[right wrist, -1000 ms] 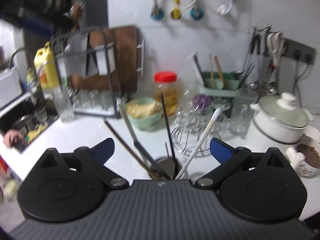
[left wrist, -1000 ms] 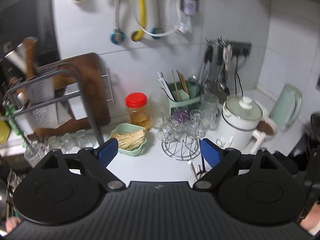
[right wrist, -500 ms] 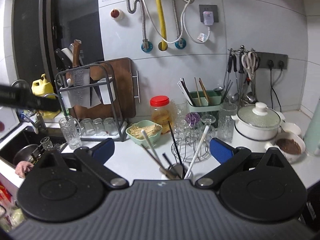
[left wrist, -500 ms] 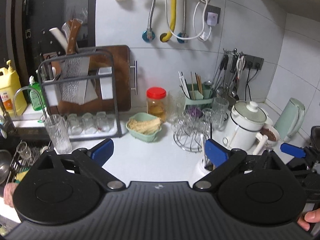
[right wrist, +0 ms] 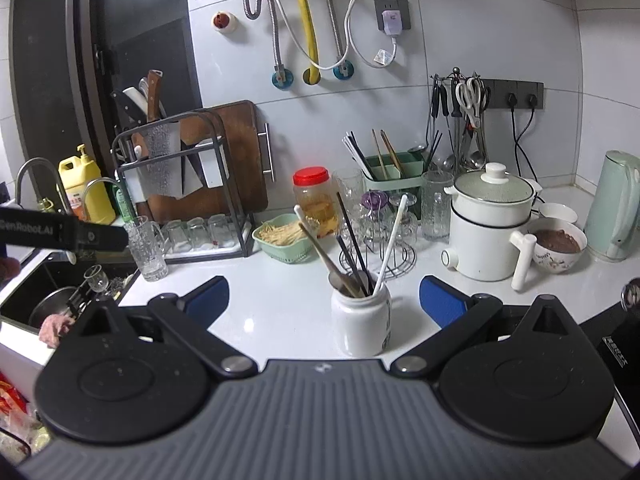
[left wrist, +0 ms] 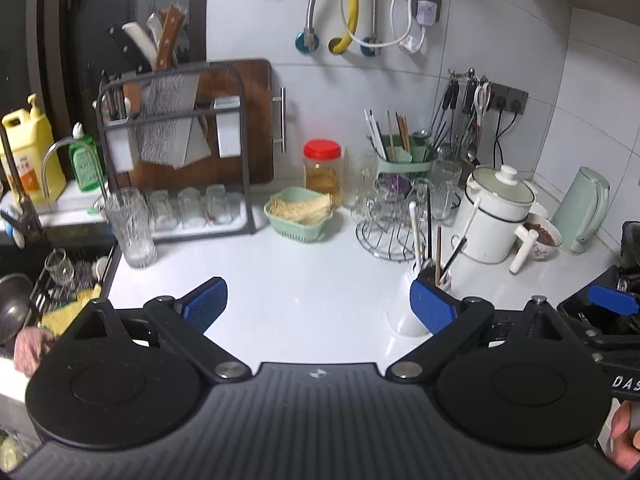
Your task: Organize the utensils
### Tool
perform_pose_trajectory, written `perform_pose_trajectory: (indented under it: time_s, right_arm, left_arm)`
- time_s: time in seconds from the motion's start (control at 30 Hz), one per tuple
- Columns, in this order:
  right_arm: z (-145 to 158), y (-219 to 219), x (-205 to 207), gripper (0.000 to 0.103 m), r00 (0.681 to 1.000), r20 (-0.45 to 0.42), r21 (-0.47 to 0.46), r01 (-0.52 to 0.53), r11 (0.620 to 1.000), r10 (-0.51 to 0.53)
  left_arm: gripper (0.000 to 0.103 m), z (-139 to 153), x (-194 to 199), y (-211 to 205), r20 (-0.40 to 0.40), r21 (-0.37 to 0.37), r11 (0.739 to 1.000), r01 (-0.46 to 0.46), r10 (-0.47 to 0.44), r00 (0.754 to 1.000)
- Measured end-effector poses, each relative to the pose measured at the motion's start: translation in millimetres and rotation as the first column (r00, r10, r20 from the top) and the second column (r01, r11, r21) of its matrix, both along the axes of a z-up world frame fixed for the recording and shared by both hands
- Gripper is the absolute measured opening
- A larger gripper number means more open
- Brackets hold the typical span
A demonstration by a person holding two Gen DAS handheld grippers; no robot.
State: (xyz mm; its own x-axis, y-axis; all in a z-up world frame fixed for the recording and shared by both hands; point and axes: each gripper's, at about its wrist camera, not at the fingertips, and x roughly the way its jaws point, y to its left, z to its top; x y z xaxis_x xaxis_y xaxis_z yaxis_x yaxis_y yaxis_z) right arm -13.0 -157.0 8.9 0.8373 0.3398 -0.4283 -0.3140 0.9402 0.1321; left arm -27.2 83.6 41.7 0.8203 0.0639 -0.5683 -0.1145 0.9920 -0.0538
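Note:
A white ceramic jar (right wrist: 362, 326) stands on the white counter (right wrist: 280, 296) and holds several utensils (right wrist: 352, 252): chopsticks, a wooden spoon and white sticks. It also shows in the left wrist view (left wrist: 412, 308), partly behind my left gripper's right finger. My right gripper (right wrist: 324, 300) is open and empty, with the jar between and just beyond its fingers. My left gripper (left wrist: 318, 306) is open and empty above bare counter, left of the jar. A green utensil caddy (right wrist: 394, 170) with chopsticks stands by the back wall.
A glass rack (right wrist: 378, 240), a white pot (right wrist: 490, 224), a bowl (right wrist: 560, 248) and a kettle (right wrist: 614, 204) stand to the right. A green basket (right wrist: 286, 238), a red-lidded jar (right wrist: 314, 200), a knife rack (right wrist: 180, 184) and a tall glass (right wrist: 150, 248) stand left. A sink (right wrist: 52, 300) lies at far left.
Both grippers have pulled back and up from the counter. The jar of utensils now shows whole in the right wrist view; before only its rim showed.

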Motion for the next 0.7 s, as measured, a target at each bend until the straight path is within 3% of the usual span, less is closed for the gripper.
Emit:
perform_pose_trajectory:
  time_s: [0.33, 0.6, 0.7]
  right_arm:
    - [-13, -25, -4, 0.103, 0.998, -0.066, 0.037, 0.006, 0.999, -0.004]
    - [-21, -53, 7, 0.103, 0.987, -0.135, 0.040, -0.083, 0.996, 0.088]
    - [-19, -61, 7, 0.103, 0.987, -0.118, 0.012, -0.110, 0.994, 0.111]
  left_arm:
    - [0.099, -19, -24, -19, -0.037, -0.022, 0.997, -0.079, 0.078, 0.996]
    - [0.099, -24, -31, -67, -0.054, -0.027, 0.993, -0.118, 0.116, 0.992]
    - [0.099, -23, -32, -86, -0.052, -0.015, 0.993, -0.121, 0.120, 0.991]
